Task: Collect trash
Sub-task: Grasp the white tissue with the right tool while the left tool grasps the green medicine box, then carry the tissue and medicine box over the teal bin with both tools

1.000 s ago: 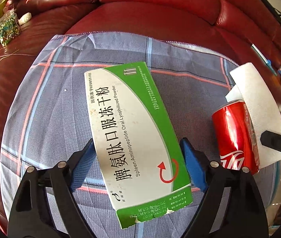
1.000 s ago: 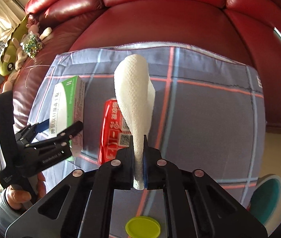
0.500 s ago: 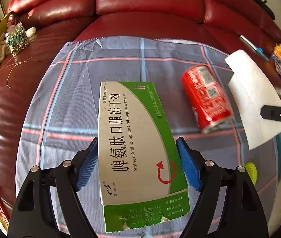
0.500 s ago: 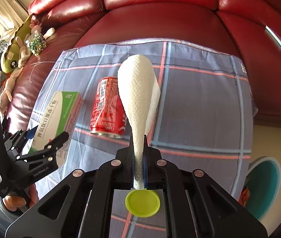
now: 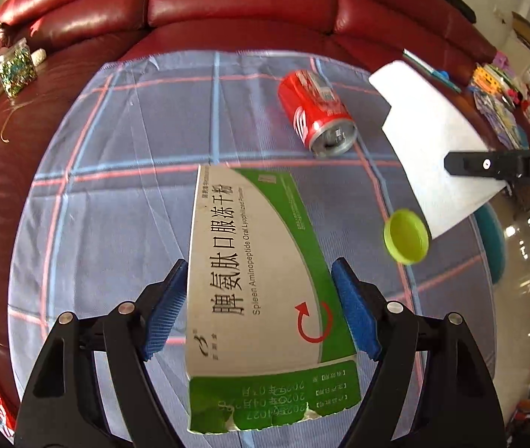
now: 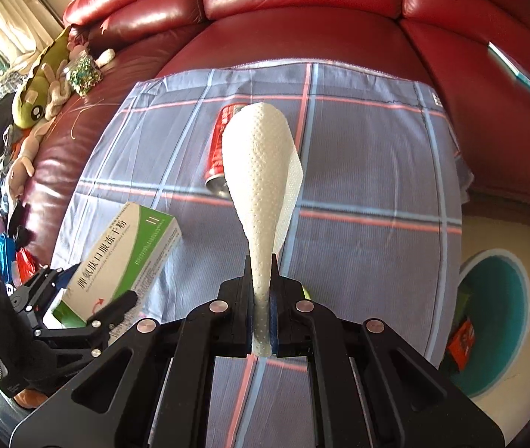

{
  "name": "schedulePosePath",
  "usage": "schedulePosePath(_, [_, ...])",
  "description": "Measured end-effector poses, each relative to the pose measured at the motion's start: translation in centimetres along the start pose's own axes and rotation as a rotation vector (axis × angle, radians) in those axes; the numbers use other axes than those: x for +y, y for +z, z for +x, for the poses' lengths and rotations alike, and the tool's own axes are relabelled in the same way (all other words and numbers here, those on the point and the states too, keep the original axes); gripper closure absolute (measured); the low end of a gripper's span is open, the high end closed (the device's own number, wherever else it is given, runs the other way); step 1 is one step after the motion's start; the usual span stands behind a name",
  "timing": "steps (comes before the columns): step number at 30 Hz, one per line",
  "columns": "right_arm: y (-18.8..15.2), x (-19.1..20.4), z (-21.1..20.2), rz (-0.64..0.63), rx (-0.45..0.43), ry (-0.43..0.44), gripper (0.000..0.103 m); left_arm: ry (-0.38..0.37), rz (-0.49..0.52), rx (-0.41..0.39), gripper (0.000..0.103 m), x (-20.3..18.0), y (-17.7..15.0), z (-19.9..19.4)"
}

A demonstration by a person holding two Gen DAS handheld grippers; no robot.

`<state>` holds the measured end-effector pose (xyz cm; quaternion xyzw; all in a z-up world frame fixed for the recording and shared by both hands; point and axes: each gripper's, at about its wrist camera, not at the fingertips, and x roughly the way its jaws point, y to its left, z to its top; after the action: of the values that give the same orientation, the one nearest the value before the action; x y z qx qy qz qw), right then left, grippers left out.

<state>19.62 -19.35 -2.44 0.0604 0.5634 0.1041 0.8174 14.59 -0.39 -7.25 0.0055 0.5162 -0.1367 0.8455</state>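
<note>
A: What does each gripper have?

B: The left gripper [image 5: 259,310] clamps a green-and-white medicine box [image 5: 253,291] between its blue pads, jaws wide. The right gripper [image 6: 263,310] is pinched tight on a white paper towel [image 6: 261,175].

A: And around them?

B: Both hang above a plaid cloth [image 5: 126,186] spread on a red leather sofa [image 5: 242,7]. A red soda can [image 5: 315,112] lies on its side there, a lime-green bottle cap [image 5: 406,237] nearer the cloth's edge. A teal bin [image 6: 496,321] stands on the floor beside the sofa.
</note>
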Motion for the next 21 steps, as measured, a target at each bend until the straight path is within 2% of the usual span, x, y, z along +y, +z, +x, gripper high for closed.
schedulePosePath(7, [-1.7,0.5,0.1,-0.011,0.019,0.000,0.096,0.032,-0.004,0.084,0.026,0.1,-0.4,2.0])
schedulePosePath(12, [-2.1,0.7,0.5,-0.014,0.033,0.006,0.096,0.063,-0.004,0.093,0.019,0.3,0.2,2.3])
schedulePosePath(17, [-2.0,0.9,1.2,-0.015,0.044,0.008,0.096,0.076,0.003,0.129,0.019,0.2,0.7,3.6])
schedulePosePath(18, [-2.0,1.0,1.3,-0.016,0.044,0.008,0.096,0.079,0.005,0.131,0.021,0.1,0.8,3.8])
schedulePosePath(19, [-2.0,1.1,1.4,-0.016,0.045,0.010,0.096,0.079,0.006,0.128,0.029,0.1,0.9,3.8])
schedulePosePath(21, [-2.0,1.1,1.5,-0.018,0.045,0.008,0.096,0.083,0.016,0.107,0.031,0.0,0.9,3.7])
